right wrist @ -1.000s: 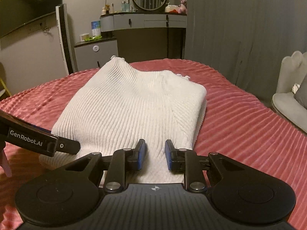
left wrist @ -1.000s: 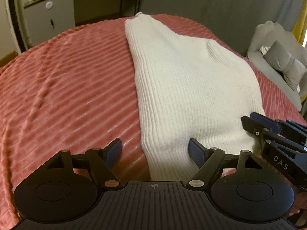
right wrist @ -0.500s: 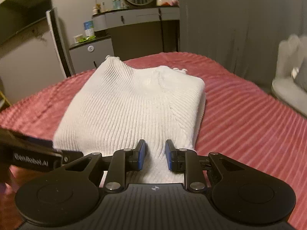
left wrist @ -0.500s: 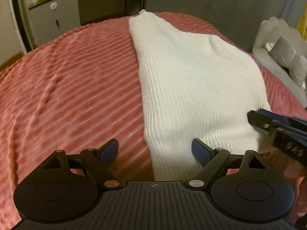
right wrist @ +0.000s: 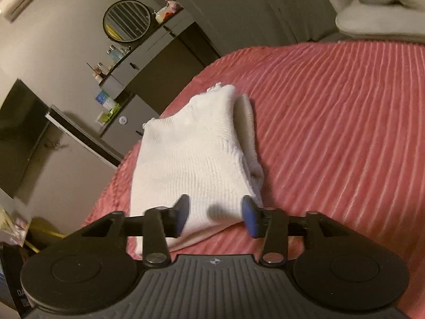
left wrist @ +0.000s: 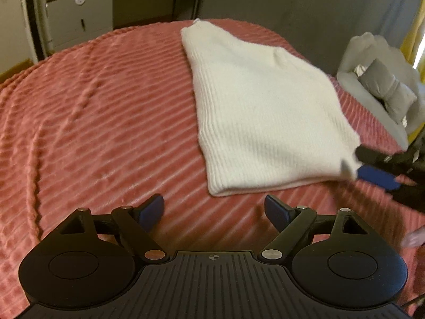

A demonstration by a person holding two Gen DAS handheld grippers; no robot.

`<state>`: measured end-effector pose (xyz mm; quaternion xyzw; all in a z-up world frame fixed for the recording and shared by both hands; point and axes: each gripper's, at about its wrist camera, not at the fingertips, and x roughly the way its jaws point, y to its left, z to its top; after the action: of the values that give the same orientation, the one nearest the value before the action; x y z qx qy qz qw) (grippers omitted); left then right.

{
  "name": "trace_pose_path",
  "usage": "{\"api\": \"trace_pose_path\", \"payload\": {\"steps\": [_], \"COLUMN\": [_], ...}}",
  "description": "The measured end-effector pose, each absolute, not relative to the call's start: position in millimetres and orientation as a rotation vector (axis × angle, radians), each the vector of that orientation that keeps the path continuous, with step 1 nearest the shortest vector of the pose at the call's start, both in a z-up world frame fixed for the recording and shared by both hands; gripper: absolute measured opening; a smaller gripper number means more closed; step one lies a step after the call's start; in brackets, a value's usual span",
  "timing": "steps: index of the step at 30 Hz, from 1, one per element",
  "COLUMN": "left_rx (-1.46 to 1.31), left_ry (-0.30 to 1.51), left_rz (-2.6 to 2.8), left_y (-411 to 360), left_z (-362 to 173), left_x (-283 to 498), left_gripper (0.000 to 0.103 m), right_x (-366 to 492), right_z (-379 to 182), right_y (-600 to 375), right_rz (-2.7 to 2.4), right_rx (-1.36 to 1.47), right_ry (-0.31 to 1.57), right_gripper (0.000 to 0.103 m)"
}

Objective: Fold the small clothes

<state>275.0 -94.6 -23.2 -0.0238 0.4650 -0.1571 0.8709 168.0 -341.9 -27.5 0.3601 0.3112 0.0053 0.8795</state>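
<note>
A folded white ribbed knit sweater [left wrist: 260, 111] lies on the pink ribbed bedspread [left wrist: 93, 122]. My left gripper [left wrist: 213, 210] is open and empty, just short of the sweater's near edge. My right gripper [right wrist: 215, 215] is open, tilted, with its fingers straddling the sweater's near corner [right wrist: 196, 164]. In the left wrist view the right gripper [left wrist: 372, 164] shows at the sweater's right corner.
A grey cabinet [left wrist: 77, 13] and a dresser with a round mirror [right wrist: 127, 21] stand beyond the bed. A grey chair with a cushion [left wrist: 385, 90] stands to the right of the bed.
The right gripper has opened from nearly closed and rolled sideways. The left gripper has drawn back off the sweater's edge and stays open.
</note>
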Motion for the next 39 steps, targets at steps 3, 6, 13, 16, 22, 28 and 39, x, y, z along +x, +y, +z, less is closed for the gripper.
{"api": "trace_pose_path", "payload": {"steps": [3, 6, 13, 16, 22, 28, 39], "left_rx": [-0.095, -0.082, -0.126, -0.222, -0.343, -0.382, -0.325], "left_ry": [0.979, 0.984, 0.868, 0.801, 0.96, 0.928, 0.881], "left_rz": [-0.327, -0.334, -0.323, -0.337, -0.408, -0.447, -0.472], "left_y": [-95.5, -100.9, -79.1, -69.7, -86.1, -97.5, -81.0], "left_z": [-21.8, -28.9, -16.8, -7.9, -41.2, -55.9, -11.7], "left_x": [284.5, 288.3, 291.0, 306.8, 368.6, 387.9, 367.9], "left_gripper": [0.088, 0.085, 0.078, 0.086, 0.087, 0.089, 0.049], "right_x": [180.0, 188.4, 179.9, 183.4, 242.9, 294.2, 288.1], "right_z": [-33.5, -41.1, -37.3, -29.9, -37.0, -58.5, -27.9], "right_y": [-334.7, -331.5, -349.5, -367.9, -395.0, -402.9, -364.4], "right_rz": [0.012, 0.023, 0.003, -0.027, 0.103, 0.165, 0.251], "right_rx": [0.716, 0.713, 0.632, 0.602, 0.68, 0.75, 0.639], "right_ry": [0.685, 0.695, 0.663, 0.609, 0.631, 0.698, 0.645], "right_gripper": [0.047, 0.02, 0.007, 0.087, 0.089, 0.076, 0.034]}}
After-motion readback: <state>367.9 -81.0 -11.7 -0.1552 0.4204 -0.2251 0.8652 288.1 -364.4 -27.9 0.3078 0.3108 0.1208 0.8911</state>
